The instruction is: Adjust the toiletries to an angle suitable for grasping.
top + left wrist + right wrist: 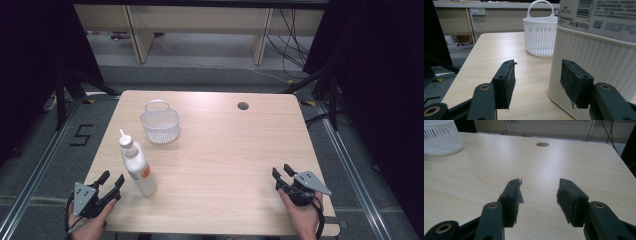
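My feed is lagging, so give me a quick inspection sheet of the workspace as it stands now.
Surface: wooden table, round hole near its far edge.
Job's things: white bottle lying on its side at the near left; white basket upright beyond it, apart.
Clutter: nothing seen.
Grippers: left tongs open, beside the bottle, not gripping it; right tongs open, over bare table.
Cables: one trails from each gripper; more on the floor behind.
Surroundings: grey floor, wooden furniture behind, black drapes at both sides.

Lab test bay, where I work: my pale wooden table (pixel 215 165) stands on grey carpet, black curtains either side of it, loose cables (pixel 290 37) and bare wooden bench legs beyond it.
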### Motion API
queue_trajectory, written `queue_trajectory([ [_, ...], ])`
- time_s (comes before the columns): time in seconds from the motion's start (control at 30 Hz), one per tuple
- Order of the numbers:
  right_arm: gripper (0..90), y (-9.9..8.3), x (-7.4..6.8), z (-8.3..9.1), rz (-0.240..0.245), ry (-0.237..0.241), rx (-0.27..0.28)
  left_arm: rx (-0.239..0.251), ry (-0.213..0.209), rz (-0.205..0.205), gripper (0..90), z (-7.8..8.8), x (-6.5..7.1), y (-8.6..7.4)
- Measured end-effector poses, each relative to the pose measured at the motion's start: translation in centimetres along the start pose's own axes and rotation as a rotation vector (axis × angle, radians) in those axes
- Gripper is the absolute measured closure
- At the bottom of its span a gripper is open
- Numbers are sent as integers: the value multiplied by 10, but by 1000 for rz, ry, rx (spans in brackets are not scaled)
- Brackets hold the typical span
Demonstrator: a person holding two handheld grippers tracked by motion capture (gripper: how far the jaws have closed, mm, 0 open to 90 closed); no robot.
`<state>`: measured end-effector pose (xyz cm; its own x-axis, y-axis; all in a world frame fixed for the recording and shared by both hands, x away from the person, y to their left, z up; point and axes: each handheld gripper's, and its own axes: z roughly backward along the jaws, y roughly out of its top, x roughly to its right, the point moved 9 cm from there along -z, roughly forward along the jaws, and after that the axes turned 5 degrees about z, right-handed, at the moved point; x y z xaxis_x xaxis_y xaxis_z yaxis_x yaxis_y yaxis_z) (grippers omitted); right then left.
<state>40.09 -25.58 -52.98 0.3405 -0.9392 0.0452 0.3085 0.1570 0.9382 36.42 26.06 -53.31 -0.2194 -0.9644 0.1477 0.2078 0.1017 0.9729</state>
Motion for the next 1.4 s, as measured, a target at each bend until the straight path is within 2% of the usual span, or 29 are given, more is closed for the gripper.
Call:
queue_trajectory([
  [0.1, 538, -4, 3, 0, 1, -22, 19, 6, -9, -3, 501, 6, 2, 1],
  [0.13, 549, -7, 3, 0, 21, -25, 10, 4, -10, -4, 537, 10, 2, 1],
  [0.17, 566, -10, 2, -1, 9, -37, 3, 7, -17, -5, 592, 11, 4, 1],
  [0.2, 585, -10, 3, -1, 22, -37, 7, -9, -22, -16, 632, 14, 5, 0],
  [0.23, 597, -12, 4, -1, 18, -50, -3, 0, -37, -5, 671, 14, 7, -1],
  [0.27, 614, -12, 4, -3, 22, -38, 5, -9, -44, -3, 709, 16, 9, -2],
  [0.3, 645, -13, 5, -2, 17, -49, -4, -27, -53, -11, 757, 18, 12, -4],
  [0.37, 706, -14, 6, -5, 27, -51, -9, -30, -67, -16, 845, 19, 18, -3],
  [0.43, 766, -15, 7, -4, 32, -60, -14, -26, -89, -12, 891, 18, 25, -2],
  [0.47, 801, -15, 5, -4, 13, -59, -18, -28, -99, -13, 895, 17, 28, -1],
  [0.57, 817, -15, 3, -3, 14, -46, -13, -46, -116, -28, 896, 17, 36, -1],
  [0.63, 818, -14, 3, -3, 33, -42, -12, -38, -134, -30, 896, 16, 40, -1],
  [0.67, 818, -15, 2, -3, 22, -33, -15, -39, -139, -34, 896, 16, 41, -1],
  [0.7, 817, -14, 4, -4, 42, -42, -11, -44, -141, -40, 896, 16, 43, -1],
  [0.73, 815, -15, 1, -3, 6, -49, -19, -54, -152, -52, 897, 16, 45, 0],
  [0.8, 811, -14, 2, -4, 19, -39, -6, -48, -169, -55, 897, 14, 50, 0],
  [0.9, 808, -14, 1, -4, -2, -47, -8, -60, -177, -57, 897, 14, 55, -1],
  [0.93, 807, -13, 4, -5, 36, -44, 3, -59, -180, -59, 897, 12, 57, -1],
  [0.97, 806, -13, 4, -5, 36, -44, 4, -62, -184, -60, 897, 12, 58, -1],
  [1.0, 803, -15, 1, -4, 1, -42, -11, -52, -193, -58, 897, 10, 61, -1],
  [1.03, 803, -15, 1, -4, 1, -42, -11, -52, -193, -58, 897, 10, 61, -1],
  [1.07, 802, -14, 2, -5, 20, -38, -3, -64, -185, -55, 897, 11, 62, -2],
  [1.1, 799, -15, 0, -4, 6, -34, -16, -63, -191, -65, 897, 10, 63, -1],
  [1.13, 797, -14, 4, -5, 49, -39, -13, -56, -194, -53, 897, 9, 65, -1],
  [1.17, 794, -14, 0, -5, 6, -36, -12, -55, -203, -67, 897, 8, 67, 0],
  [1.23, 789, -14, 1, -5, 14, -38, -8, -57, -208, -58, 897, 6, 71, 0],
  [1.27, 787, -14, 3, -4, 42, -34, -16, -62, -209, -66, 897, 5, 74, 1],
  [1.3, 786, -14, 3, -4, 43, -35, -15, -62, -213, -62, 897, 3, 76, 1],
  [1.4, 779, -14, 0, -5, 8, -36, -12, -61, -224, -64, 897, -6, 85, 4],
])
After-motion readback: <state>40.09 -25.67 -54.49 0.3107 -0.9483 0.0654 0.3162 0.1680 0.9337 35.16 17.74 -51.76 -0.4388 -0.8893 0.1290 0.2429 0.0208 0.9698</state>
